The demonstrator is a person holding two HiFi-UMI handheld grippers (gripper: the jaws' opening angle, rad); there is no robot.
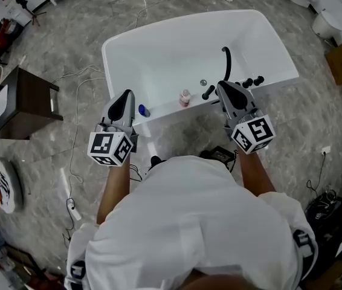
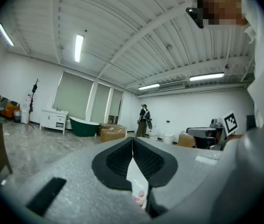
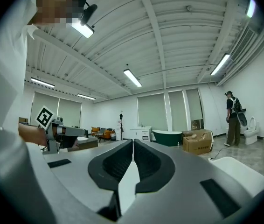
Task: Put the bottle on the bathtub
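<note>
Two grippers are held out level in front of a person in a white shirt point(image 1: 189, 222). The left gripper point(image 1: 125, 94) has its jaws pressed together on nothing, and so has the right gripper point(image 1: 222, 85). Just past their tips runs the near rim of the white bathtub point(image 1: 162, 110). The small pink bottle point(image 1: 185, 97) stands upright on that rim, between the grippers and touching neither. A blue object point(image 1: 142, 110) lies beside the left gripper; black taps point(image 1: 252, 81) sit by the right. A dark cabinet point(image 1: 26, 101) stands well off to the left.
</note>
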